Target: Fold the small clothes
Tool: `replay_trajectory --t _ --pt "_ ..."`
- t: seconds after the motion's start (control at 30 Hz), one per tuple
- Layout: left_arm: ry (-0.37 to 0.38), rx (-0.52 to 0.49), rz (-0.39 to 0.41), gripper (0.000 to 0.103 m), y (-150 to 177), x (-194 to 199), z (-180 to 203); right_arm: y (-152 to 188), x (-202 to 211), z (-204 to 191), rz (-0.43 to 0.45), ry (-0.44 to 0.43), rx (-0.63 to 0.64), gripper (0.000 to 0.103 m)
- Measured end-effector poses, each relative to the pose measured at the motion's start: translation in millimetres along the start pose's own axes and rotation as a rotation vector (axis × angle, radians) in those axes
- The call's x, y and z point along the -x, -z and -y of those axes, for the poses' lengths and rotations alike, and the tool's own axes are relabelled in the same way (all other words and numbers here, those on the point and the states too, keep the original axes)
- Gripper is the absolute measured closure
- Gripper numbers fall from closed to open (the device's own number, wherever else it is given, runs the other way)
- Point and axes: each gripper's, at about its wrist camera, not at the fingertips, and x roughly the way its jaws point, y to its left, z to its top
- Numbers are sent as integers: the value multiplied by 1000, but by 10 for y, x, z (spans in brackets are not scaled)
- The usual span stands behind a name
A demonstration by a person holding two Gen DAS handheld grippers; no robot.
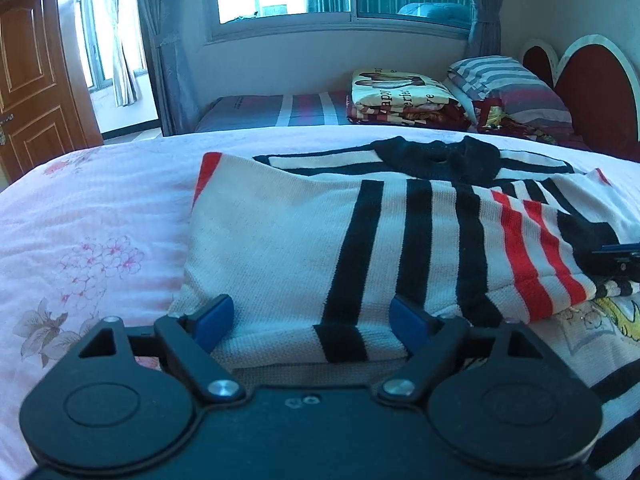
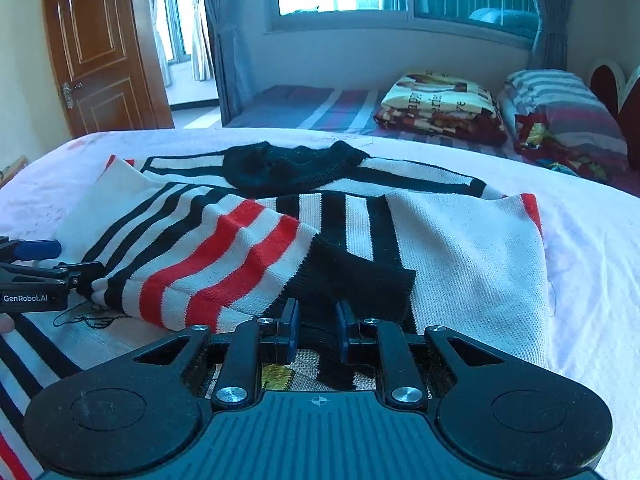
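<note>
Sweater (image 1: 304, 240) between left claw (image 1: 312, 326), bed (image 1: 80, 208)

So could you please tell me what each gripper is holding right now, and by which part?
Neither grips anything. The left gripper is open around the striped sweater's near edge; the right gripper is slightly open at the black sleeve cuff.

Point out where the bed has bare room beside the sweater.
Bare pink sheet lies left of the striped sweater, out to the bed edge; white sheet lies on its right. Crowded: the near middle, where the left gripper and right gripper sit at the folded cloth.
</note>
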Motion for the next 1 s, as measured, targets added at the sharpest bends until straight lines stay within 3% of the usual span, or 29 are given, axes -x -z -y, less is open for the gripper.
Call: replay_trajectory --t 0.2,0.27,0.3,0.33,0.47,0.63,0.8,0.9,1.0 --pt "20 -19 -14 14 -30 13 -54 -45 85 -10 -17 27 -51 85" --pt "26 -37 0 24 -40 191 -73 9 315 23 18 26 -97 69" --pt "36 -44 17 24 2 308 -96 55 431 40 31 23 -113 53" --pt "50 -45 21 25 63 417 -131 117 562 50 47 27 -121 50" --pt "73 -24 -7 26 454 828 -372 371 997 86 29 48 -150 50" --pt "75 1 -70 26 1014 1280 -653 783 1569 204 3 72 -274 50" --pt "104 86 -93 28 1345 1682 -831 1210 2103 207 -8 67 -388 50" --pt "154 128 -119 29 1492 1883 -859 1487 2371 141 -41 44 -437 50" --pt "287 249 -152 37 1629 2049 -952 1750 2593 55 -64 25 -477 50"
